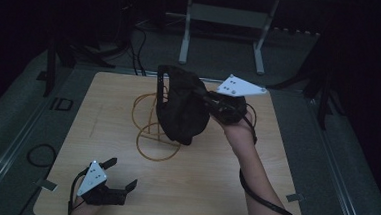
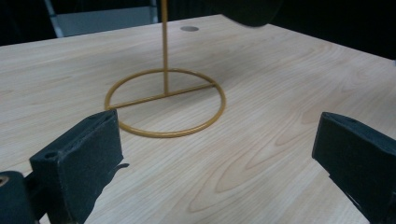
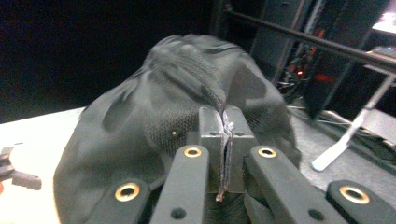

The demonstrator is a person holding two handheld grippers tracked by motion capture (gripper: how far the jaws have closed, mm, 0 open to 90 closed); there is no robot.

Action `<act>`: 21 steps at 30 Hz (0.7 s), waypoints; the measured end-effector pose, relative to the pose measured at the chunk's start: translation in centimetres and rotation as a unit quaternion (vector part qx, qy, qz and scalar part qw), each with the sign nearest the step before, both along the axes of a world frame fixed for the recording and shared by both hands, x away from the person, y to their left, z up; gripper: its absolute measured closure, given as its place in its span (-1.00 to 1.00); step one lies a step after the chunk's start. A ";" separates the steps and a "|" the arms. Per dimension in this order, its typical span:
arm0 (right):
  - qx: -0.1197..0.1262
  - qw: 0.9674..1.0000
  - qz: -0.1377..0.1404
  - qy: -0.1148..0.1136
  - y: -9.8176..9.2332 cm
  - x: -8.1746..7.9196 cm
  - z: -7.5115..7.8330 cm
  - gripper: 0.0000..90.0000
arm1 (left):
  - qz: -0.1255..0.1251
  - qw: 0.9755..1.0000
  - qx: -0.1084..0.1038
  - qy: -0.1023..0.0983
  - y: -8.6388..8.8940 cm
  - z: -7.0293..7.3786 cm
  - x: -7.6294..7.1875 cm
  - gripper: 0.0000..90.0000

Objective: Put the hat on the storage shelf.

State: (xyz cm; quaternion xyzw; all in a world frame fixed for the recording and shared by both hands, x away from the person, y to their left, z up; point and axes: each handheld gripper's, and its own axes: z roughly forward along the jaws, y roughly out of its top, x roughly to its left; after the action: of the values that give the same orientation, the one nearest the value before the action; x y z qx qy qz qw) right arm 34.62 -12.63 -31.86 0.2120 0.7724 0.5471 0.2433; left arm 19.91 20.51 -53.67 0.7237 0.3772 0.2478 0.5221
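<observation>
A black cap (image 1: 181,107) hangs in the air over the middle of the wooden table (image 1: 213,189). My right gripper (image 1: 208,102) is shut on its fabric; in the right gripper view the jaws pinch a fold of the cap (image 3: 154,116) at the right gripper (image 3: 225,135). Under the cap stands a gold wire stand (image 1: 151,140) with a ring base and an upright rod (image 2: 164,56). My left gripper (image 1: 123,172) rests low near the front left corner, open and empty. In the left gripper view the left gripper (image 2: 217,149) faces the ring, with the cap's lower edge (image 2: 247,9) at the top.
A grey metal frame (image 1: 224,19) stands on the floor beyond the table's far edge. Dark cables (image 1: 40,154) lie on the floor at the left. A small round hole (image 2: 189,29) sits in the tabletop behind the stand.
</observation>
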 end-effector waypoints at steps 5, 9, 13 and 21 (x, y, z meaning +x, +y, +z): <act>-0.004 1.000 0.014 0.013 1.3 0.3 -0.8 0.97 | 0.002 1.000 0.003 0.000 0.1 -0.2 0.1 -0.95; -0.009 1.000 0.021 0.020 2.1 0.6 -1.3 0.97 | 0.001 1.000 0.007 -0.001 -0.1 -0.3 0.0 -0.95; -0.017 0.999 0.033 0.033 3.6 1.0 -1.9 0.97 | 0.001 1.000 0.009 -0.002 -0.1 -0.3 0.0 -0.95; -0.027 0.998 0.043 0.047 5.8 1.6 -2.5 0.97 | 0.001 1.000 0.005 -0.002 0.1 -0.3 0.0 -0.95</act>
State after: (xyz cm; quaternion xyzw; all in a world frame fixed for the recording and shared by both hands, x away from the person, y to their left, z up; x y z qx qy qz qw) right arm 36.26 -6.82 -34.40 0.1976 0.8060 0.5251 0.1887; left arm 19.91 20.57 -53.95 0.7252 0.3756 0.2516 0.5193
